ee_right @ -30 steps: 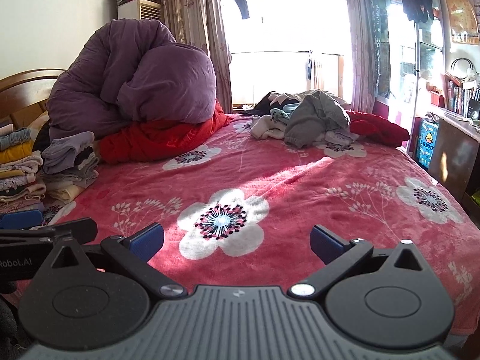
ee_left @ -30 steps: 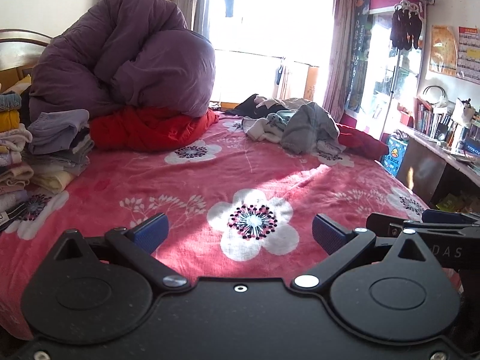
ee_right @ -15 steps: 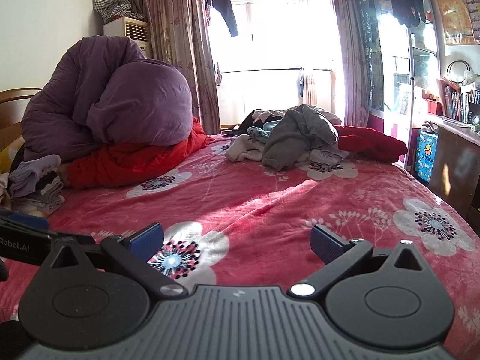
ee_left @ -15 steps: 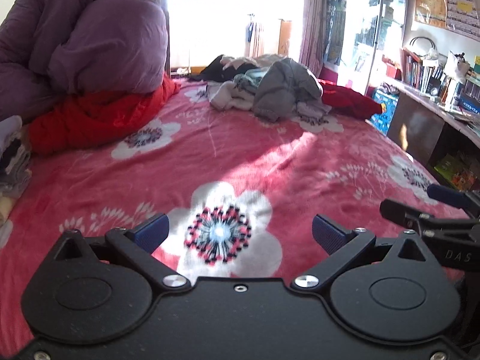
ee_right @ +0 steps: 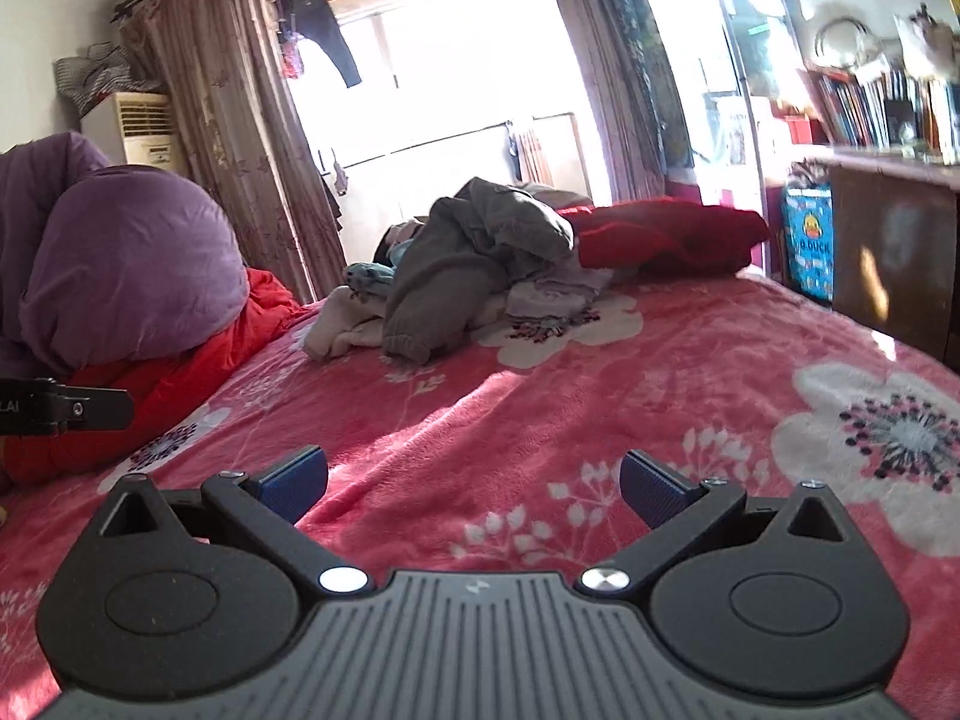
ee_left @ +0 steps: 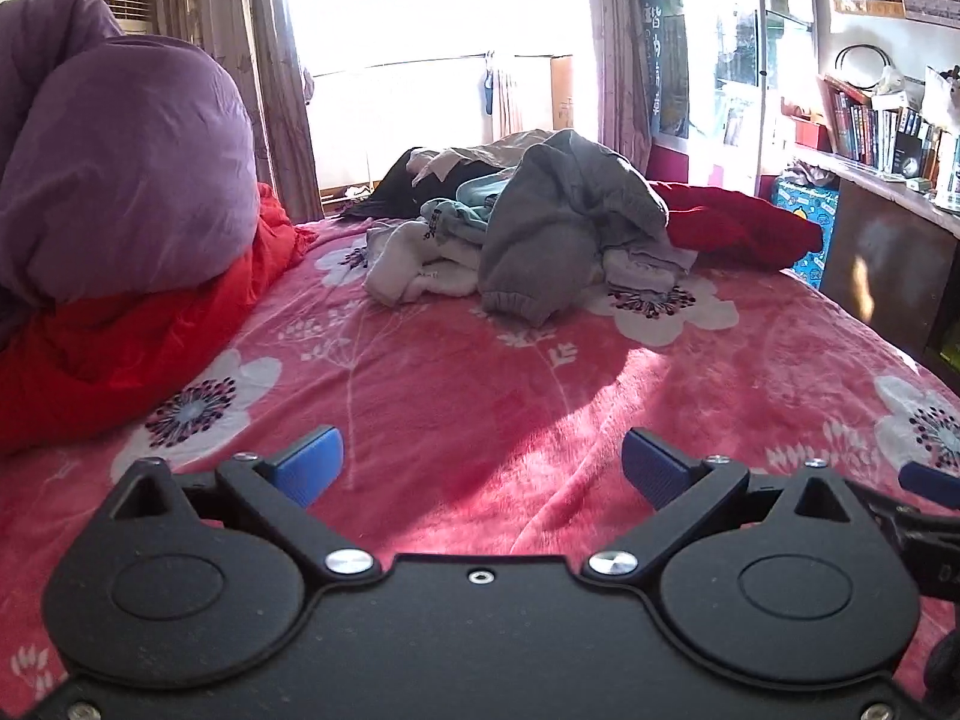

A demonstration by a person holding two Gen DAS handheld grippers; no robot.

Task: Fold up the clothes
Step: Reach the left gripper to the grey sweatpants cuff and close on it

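A heap of unfolded clothes lies at the far end of the bed, topped by a grey sweatshirt [ee_left: 564,228] with white garments [ee_left: 414,264] and a red garment [ee_left: 738,228] beside it. The grey sweatshirt also shows in the right wrist view [ee_right: 474,264]. My left gripper [ee_left: 483,468] is open and empty, low over the pink flowered blanket [ee_left: 480,384], well short of the heap. My right gripper [ee_right: 474,483] is open and empty over the same blanket [ee_right: 600,384], to the right of the left one.
A big purple duvet [ee_left: 120,180] rests on a red quilt [ee_left: 138,336] at the left. A dark desk [ee_left: 888,276] with books stands along the bed's right side. Window and curtains lie beyond the heap. The left gripper's body shows in the right wrist view [ee_right: 66,408].
Both grippers have moved forward along the bed toward the heap and turned right. The stack of folded clothes at the left has dropped out of view. Both stayed open.
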